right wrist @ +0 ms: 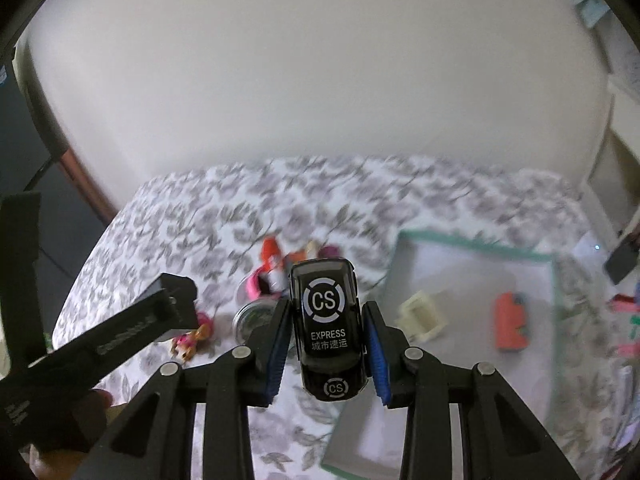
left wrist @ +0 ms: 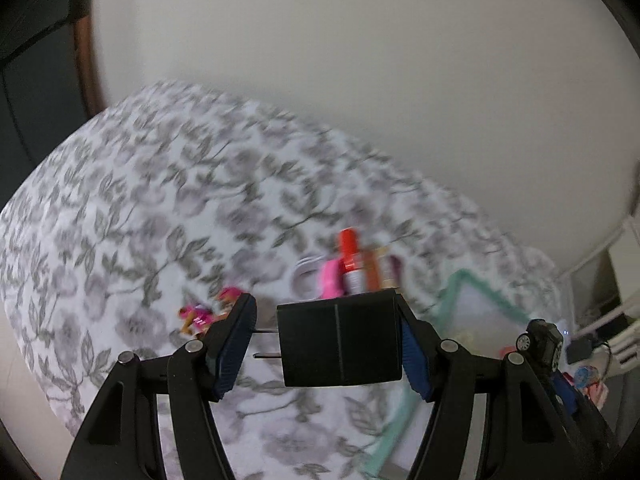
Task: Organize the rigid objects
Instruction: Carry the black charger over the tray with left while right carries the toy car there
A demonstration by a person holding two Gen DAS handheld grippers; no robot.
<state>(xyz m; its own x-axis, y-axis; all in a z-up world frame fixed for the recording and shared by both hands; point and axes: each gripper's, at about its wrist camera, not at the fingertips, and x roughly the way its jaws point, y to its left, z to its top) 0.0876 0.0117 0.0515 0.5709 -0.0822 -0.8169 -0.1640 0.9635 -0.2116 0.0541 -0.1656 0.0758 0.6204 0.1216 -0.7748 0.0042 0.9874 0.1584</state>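
The left gripper (left wrist: 326,344) is clamped on a black plug-in charger (left wrist: 340,342), its two metal prongs pointing toward the left finger; the block sits low in the centre of the left wrist view, above the leaf-patterned cloth (left wrist: 140,200). The right gripper (right wrist: 326,340) grips a black toy car (right wrist: 329,324) printed "CS EXPRESS", held between the blue pads in the lower middle of the right wrist view; the same car shows small at the right edge of the left view.

Behind the charger, in the centre of the left view, a cluster lies on the cloth: a red-capped tube (left wrist: 349,254), a pink piece (left wrist: 330,278), and a white ring-shaped thing (left wrist: 304,276), all blurred, so their exact kinds are hard to tell; a small pink and tan toy figure (left wrist: 200,314) lies to the lower left of the cluster.

In the right view a round metal tin (right wrist: 254,318) sits just left of the left-hand finger; a green-rimmed white tray (right wrist: 472,240) fills the right side, holding a cream plastic piece (right wrist: 420,316) and an orange object (right wrist: 510,320), well apart from each other; the left gripper's black frame crosses the lower left corner, partly hiding the cloth there.
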